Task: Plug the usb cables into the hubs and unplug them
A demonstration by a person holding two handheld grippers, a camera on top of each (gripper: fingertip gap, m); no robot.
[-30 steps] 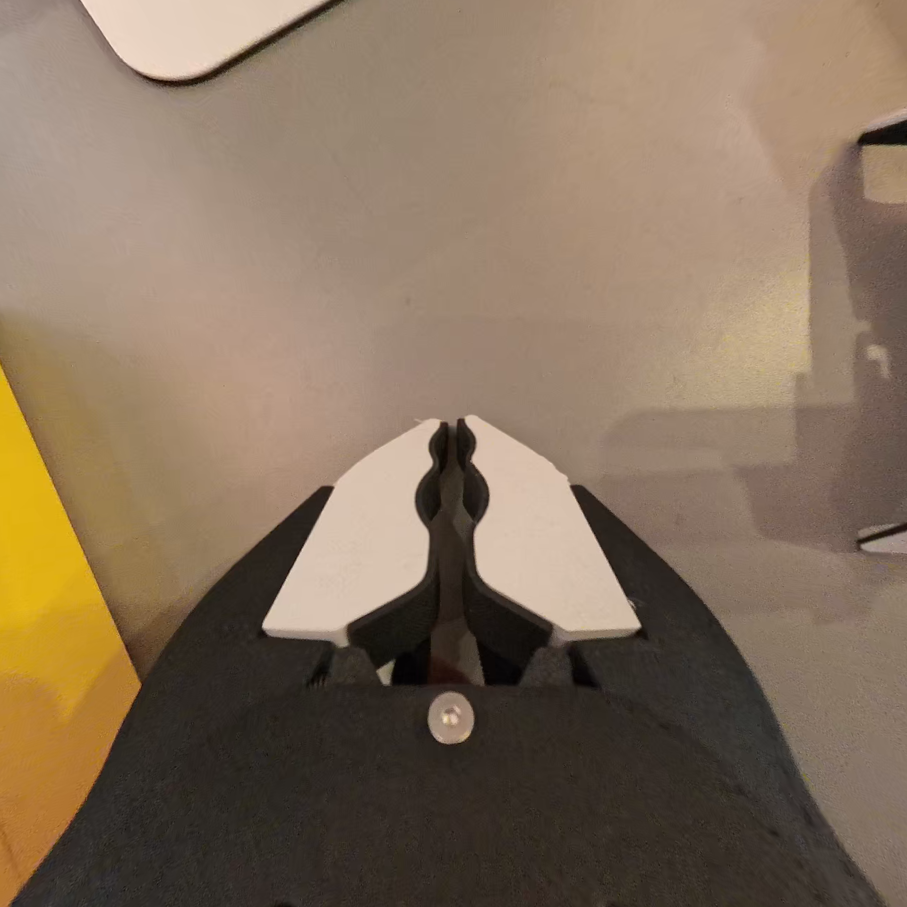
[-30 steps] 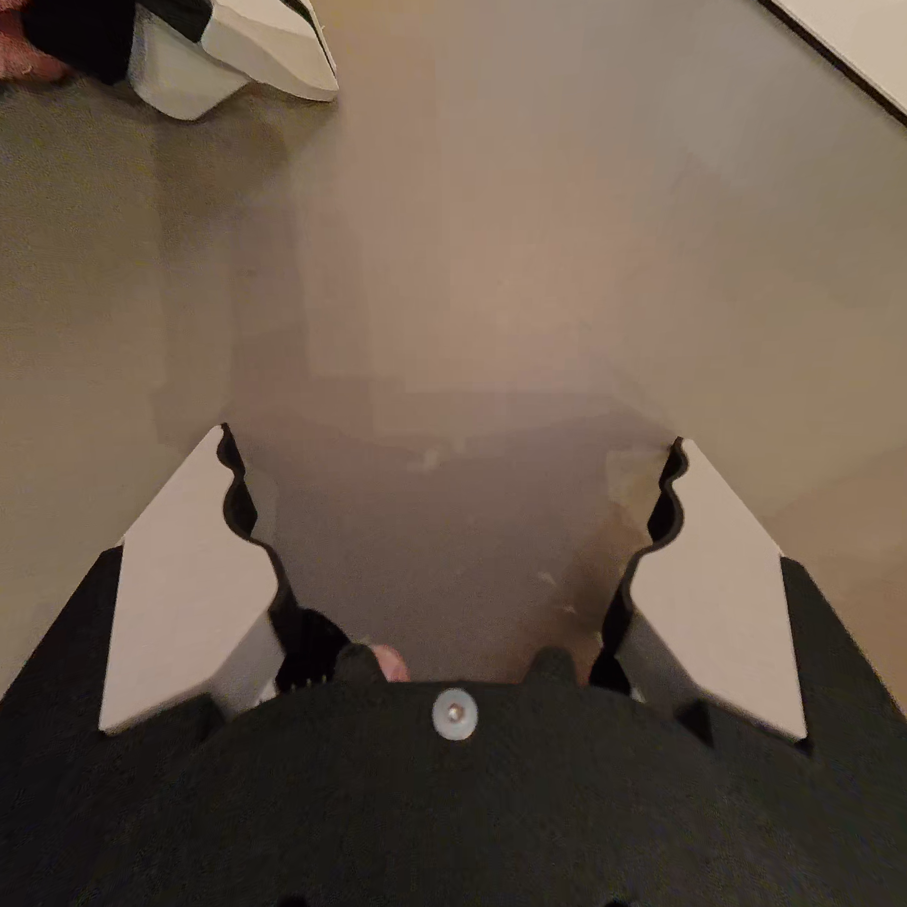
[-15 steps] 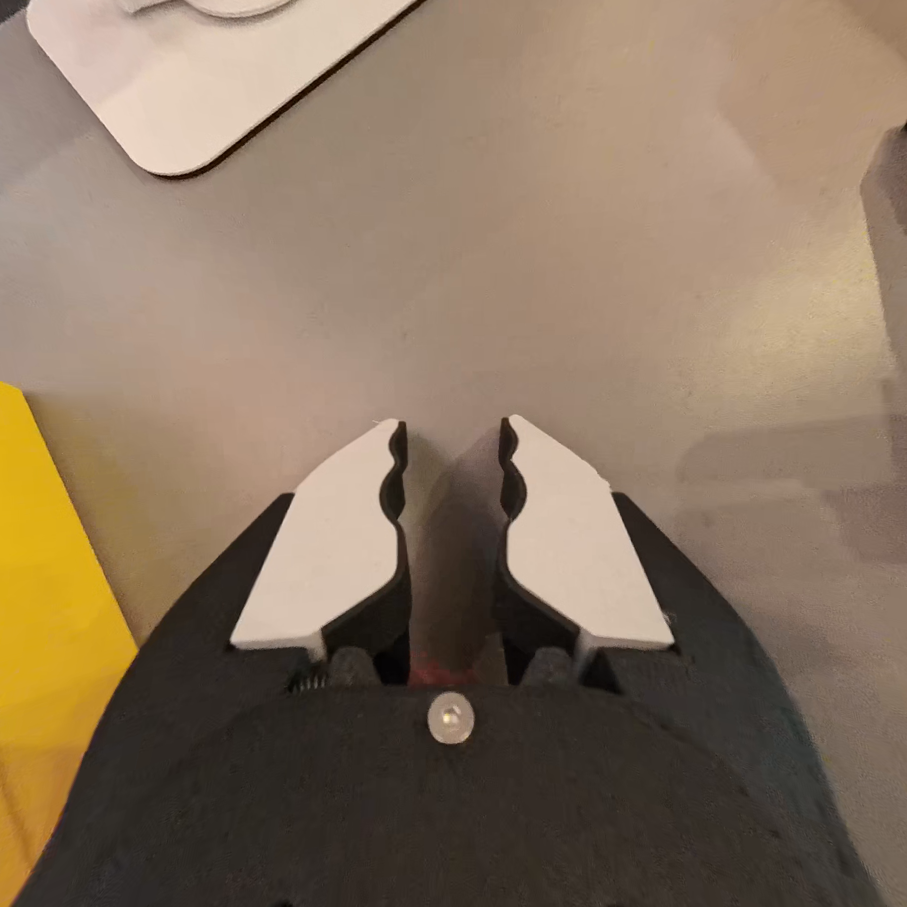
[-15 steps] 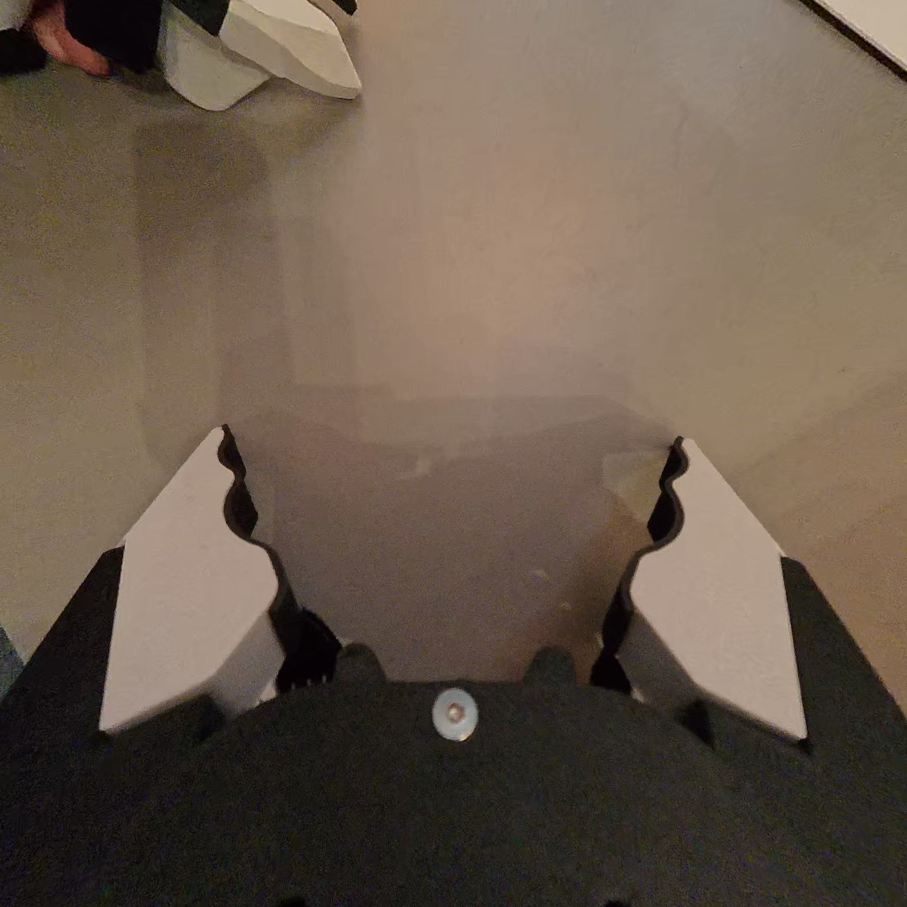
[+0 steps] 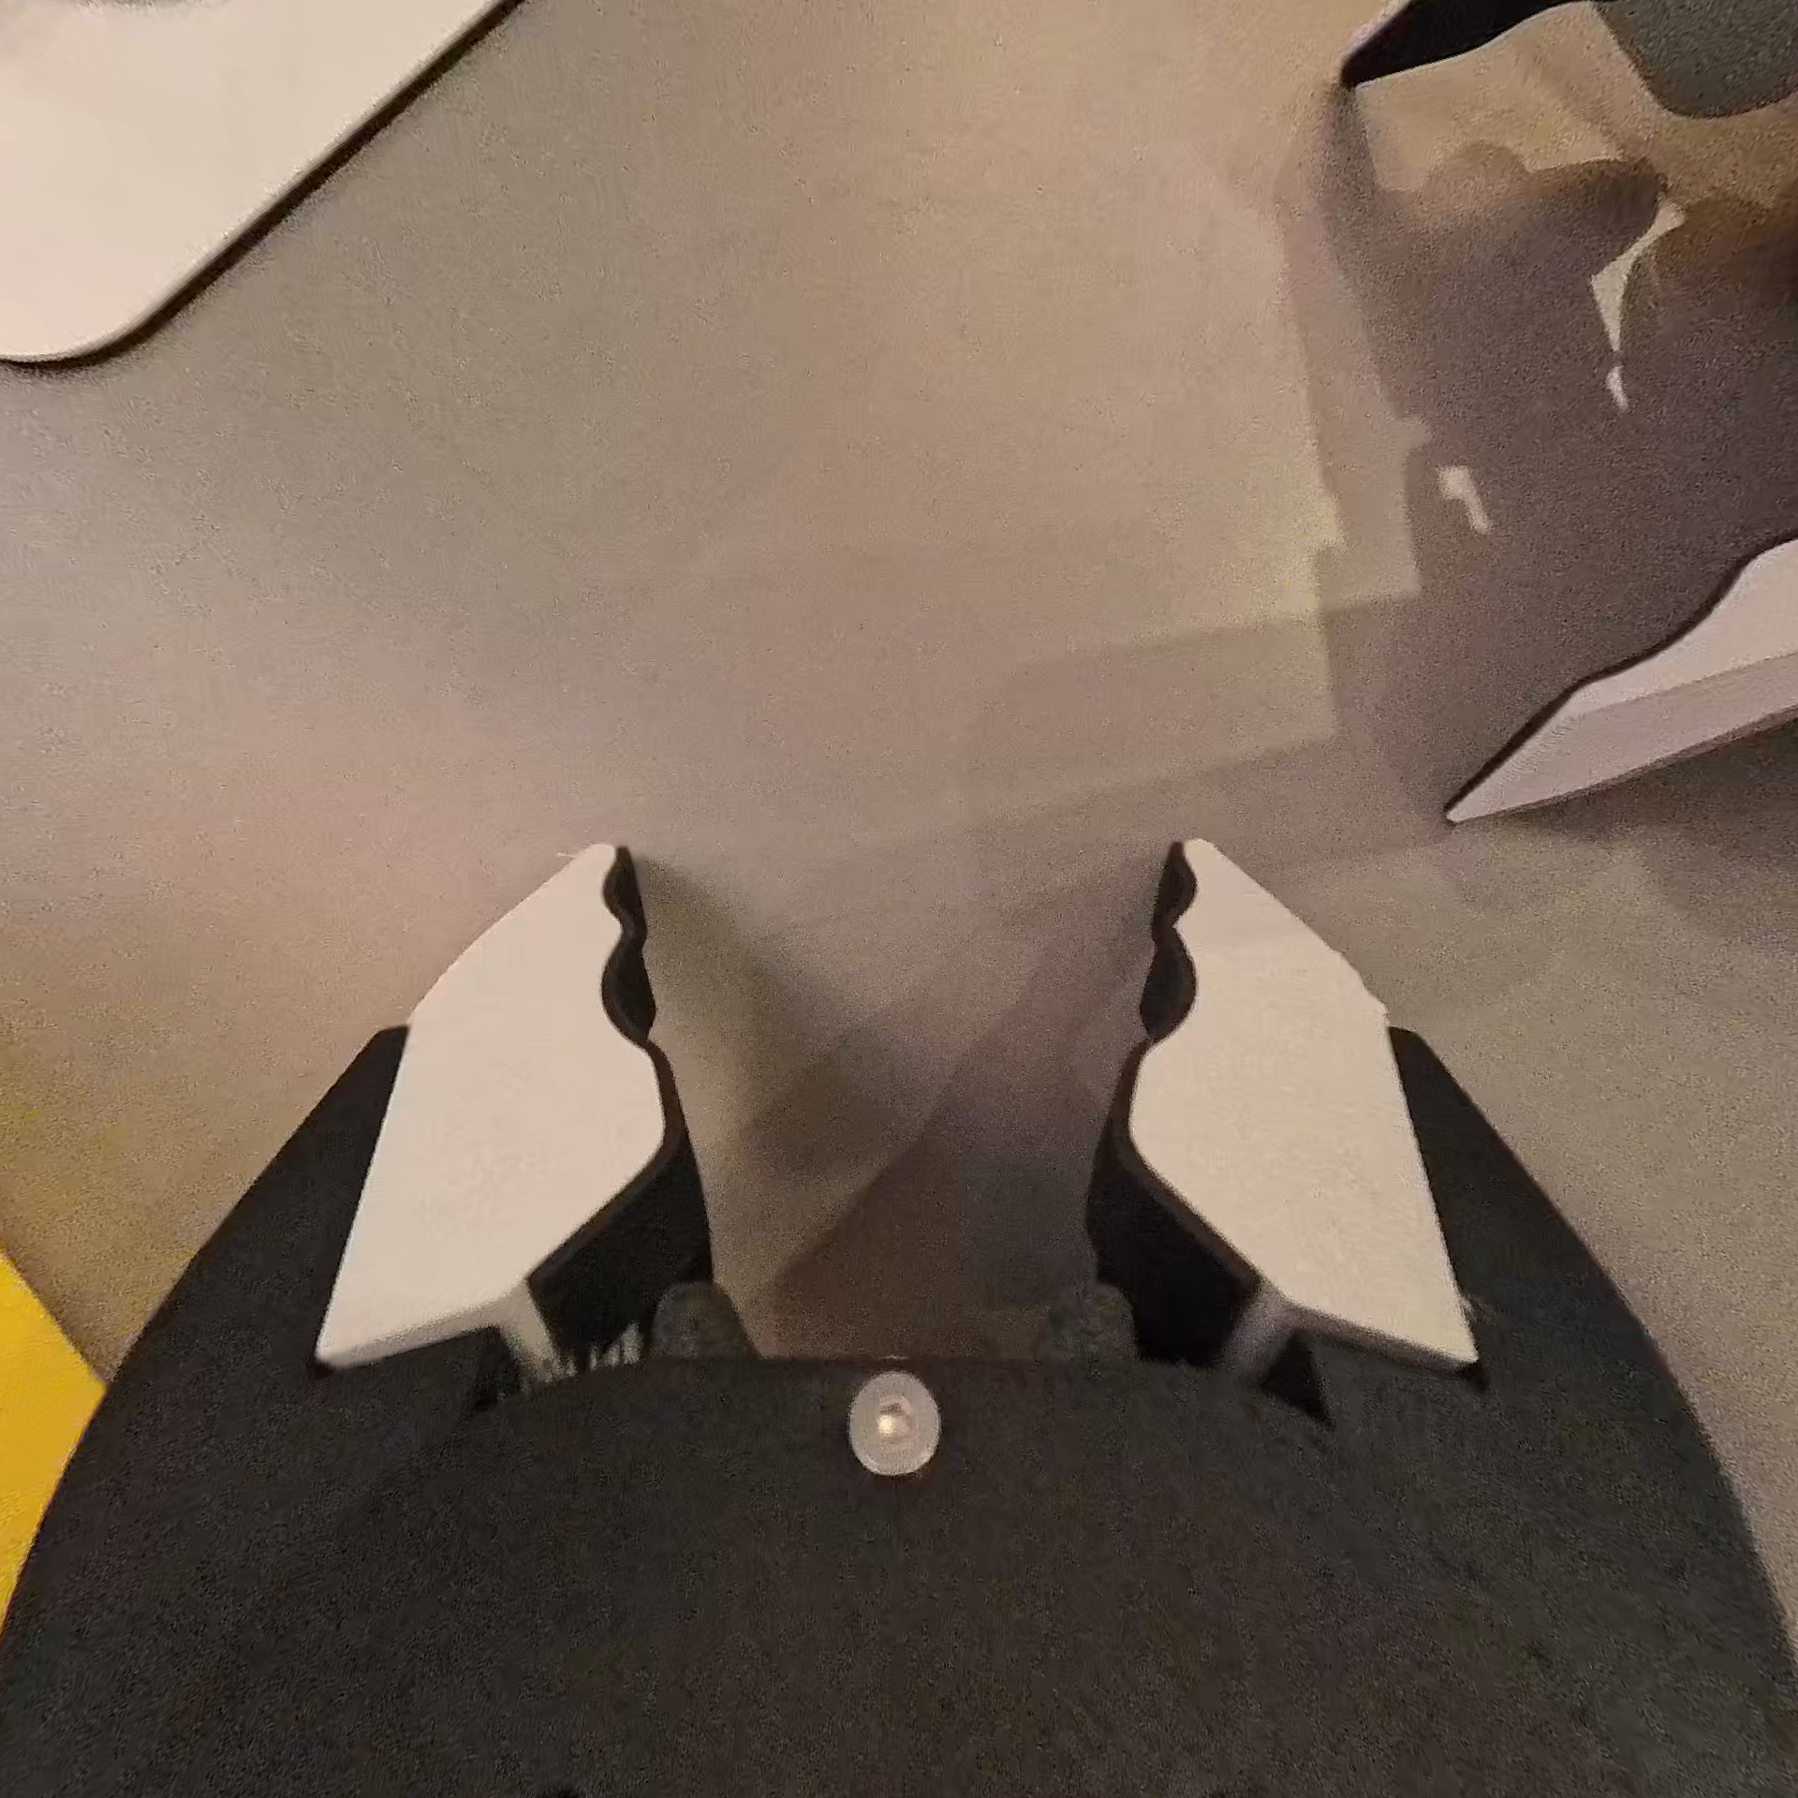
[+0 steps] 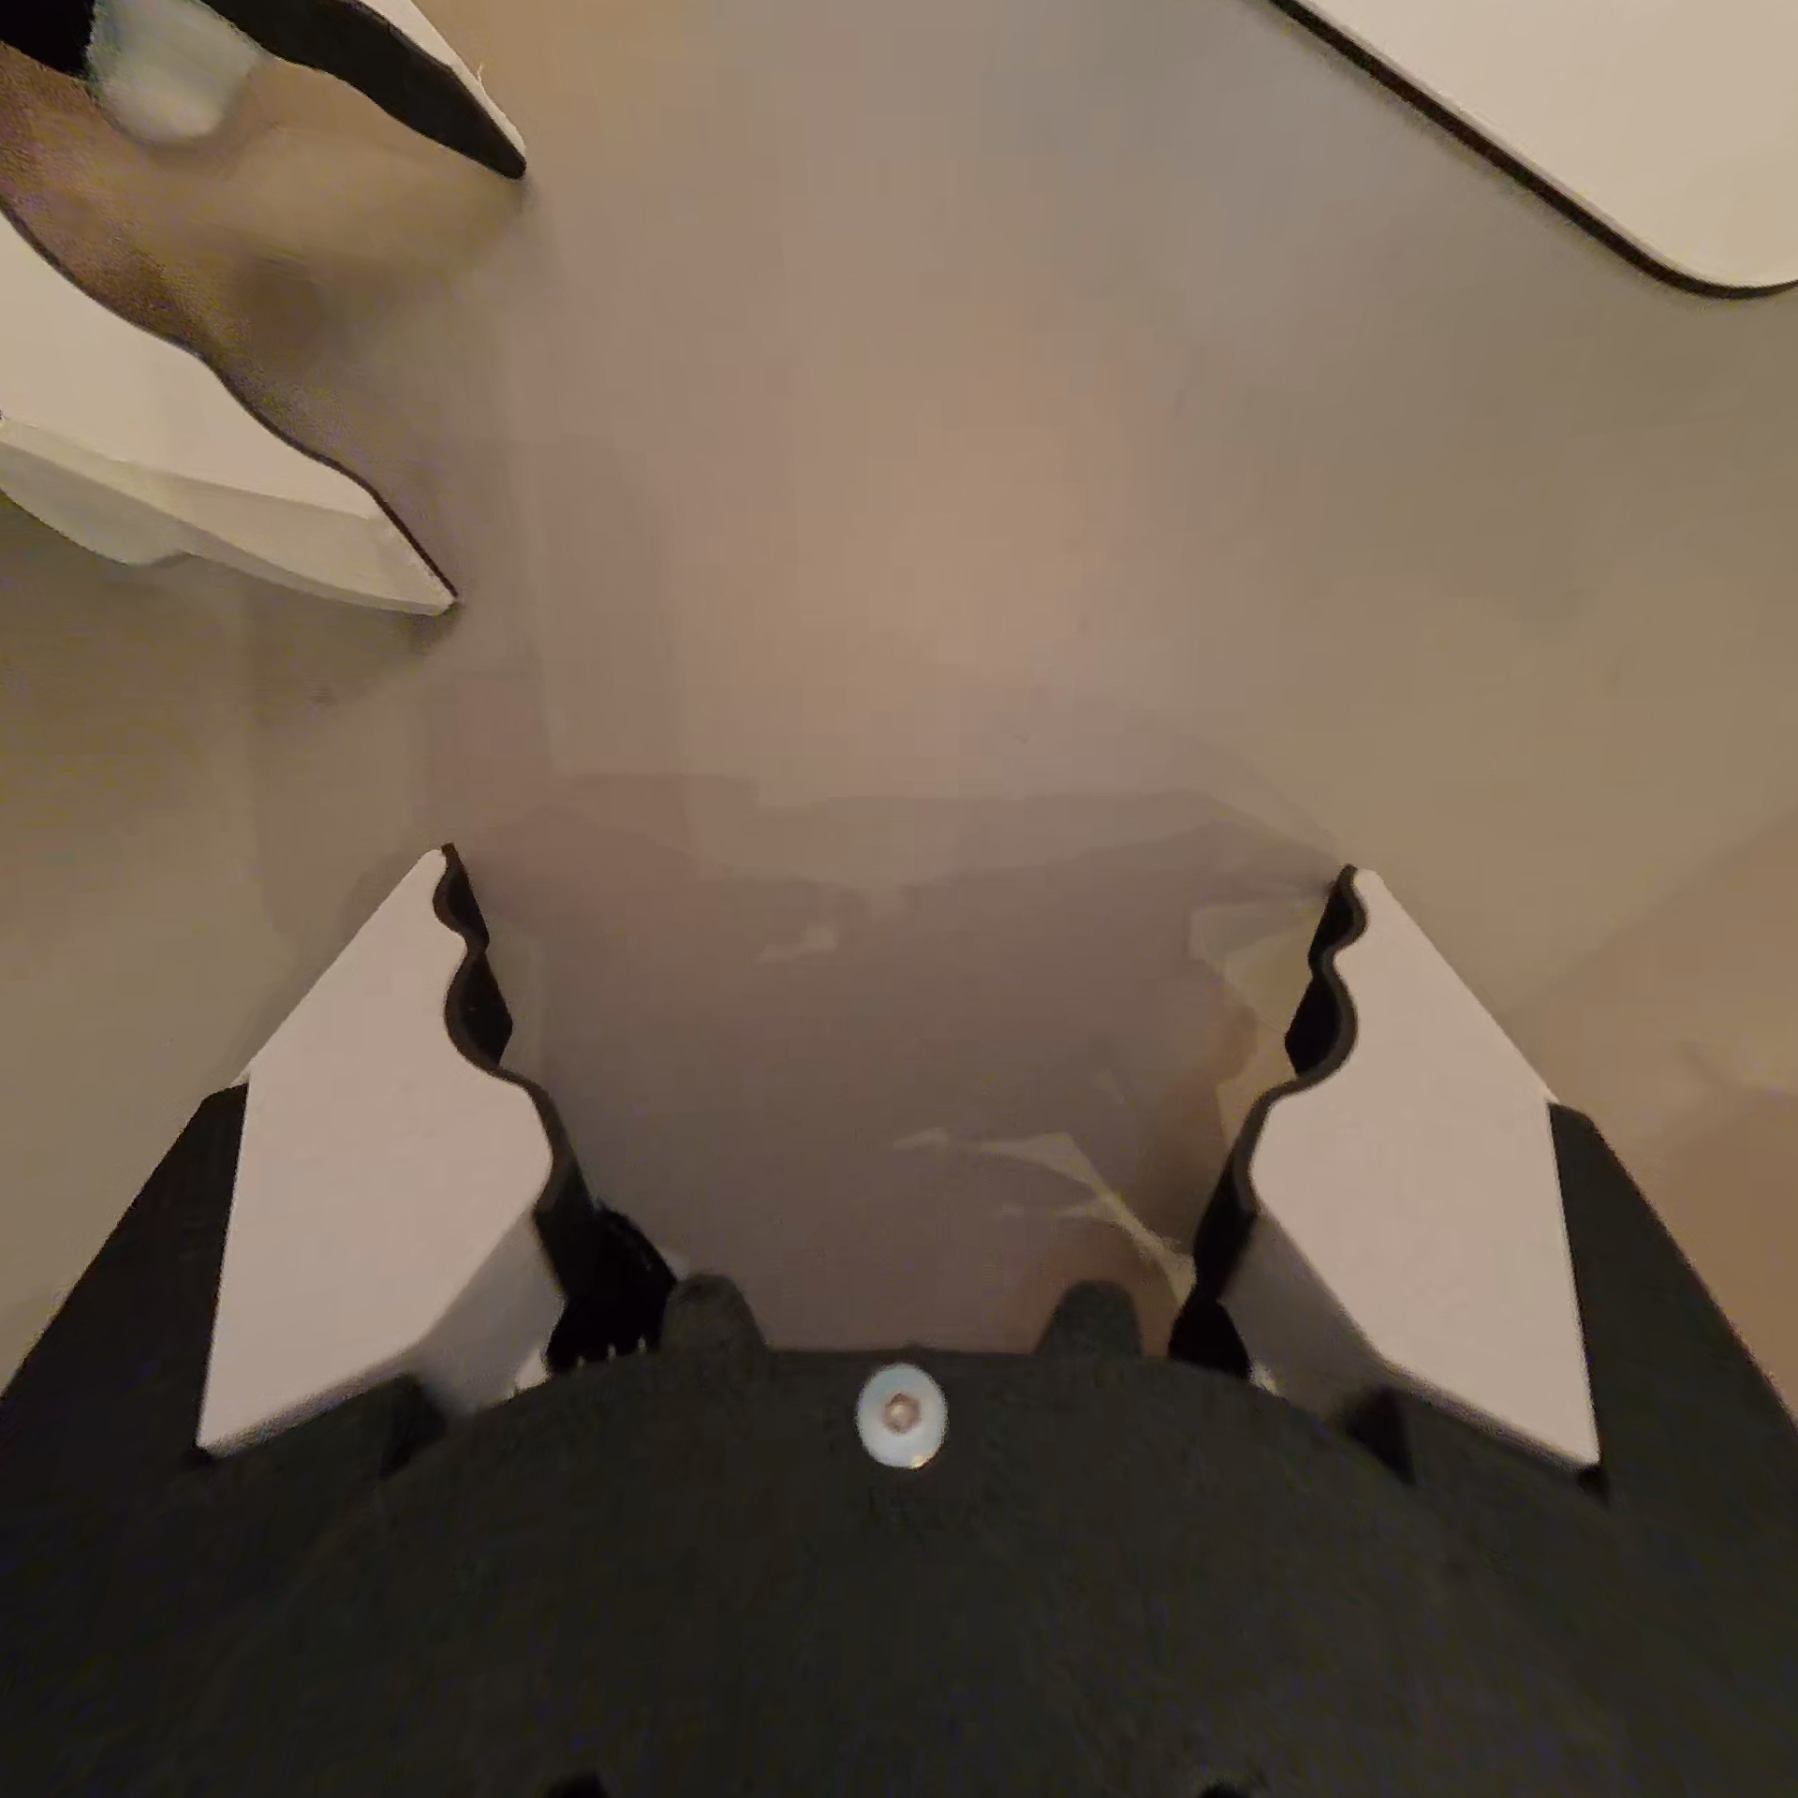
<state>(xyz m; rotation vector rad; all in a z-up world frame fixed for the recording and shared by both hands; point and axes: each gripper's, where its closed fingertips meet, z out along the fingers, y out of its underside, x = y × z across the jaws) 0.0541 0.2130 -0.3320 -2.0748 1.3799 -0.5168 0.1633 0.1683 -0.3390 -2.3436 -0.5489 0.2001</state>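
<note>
No usb cable or hub shows in either view. My left gripper (image 5: pixel 895 856) is open and empty, its white fingers apart over the bare grey table (image 5: pixel 876 438). My right gripper (image 6: pixel 895 861) is wide open and empty over the same table (image 6: pixel 973 486). In the left wrist view the right gripper's fingers (image 5: pixel 1635 710) show at the right edge. In the right wrist view the left gripper's fingers (image 6: pixel 292 545) show at the upper left, also apart.
A white board with a dark rounded edge (image 5: pixel 146 175) lies at the upper left of the left wrist view, and one (image 6: pixel 1605 126) at the upper right of the right wrist view. A yellow sheet (image 5: pixel 39 1382) lies at the left edge.
My left gripper has gone from shut to open. The two grippers have come closer together; each now shows larger in the other's view. The right gripper stayed open.
</note>
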